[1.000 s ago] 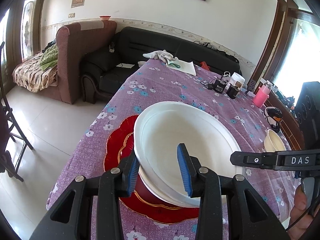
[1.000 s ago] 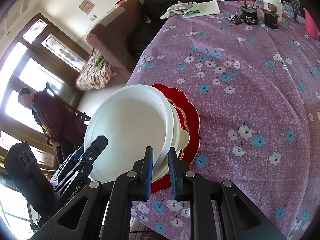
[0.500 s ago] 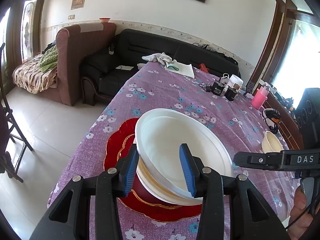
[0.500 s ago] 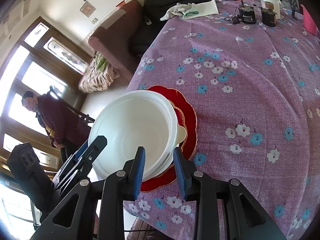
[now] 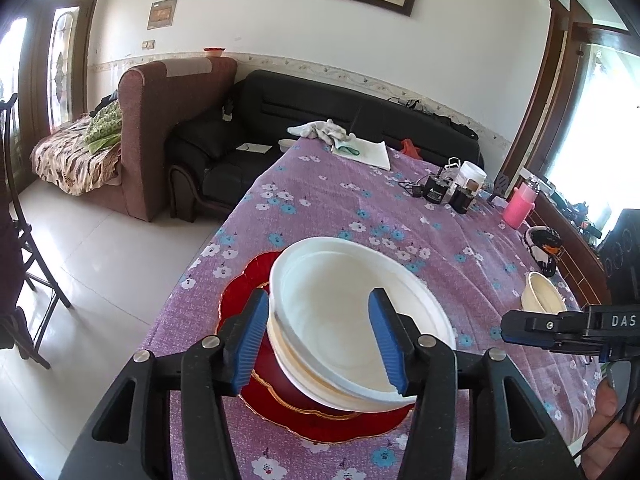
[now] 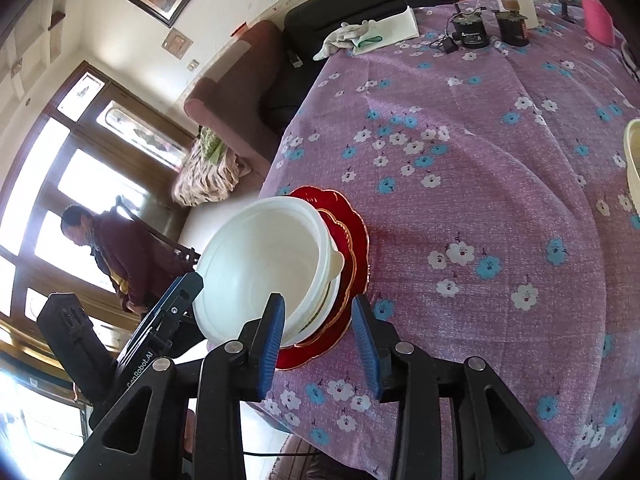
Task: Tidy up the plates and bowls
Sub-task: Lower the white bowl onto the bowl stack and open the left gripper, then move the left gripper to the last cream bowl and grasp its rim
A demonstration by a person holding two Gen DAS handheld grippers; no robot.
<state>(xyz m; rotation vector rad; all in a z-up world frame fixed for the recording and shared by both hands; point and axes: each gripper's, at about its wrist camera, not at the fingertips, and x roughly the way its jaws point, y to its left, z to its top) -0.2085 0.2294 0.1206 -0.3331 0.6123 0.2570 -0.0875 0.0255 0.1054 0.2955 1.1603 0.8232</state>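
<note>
Two white bowls (image 5: 352, 320) sit nested on the red plate (image 5: 248, 292) at the table's near left edge — big pieces below for a steady pile. The left gripper (image 5: 320, 336) and right gripper (image 6: 318, 340) are both opening, pads clear of the rim — released.

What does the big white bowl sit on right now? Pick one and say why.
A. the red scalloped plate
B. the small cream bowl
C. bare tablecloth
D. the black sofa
A: the white bowl rests on the red scalloped plate, whose gold-trimmed rim shows around it on the purple floral tablecloth.
</note>
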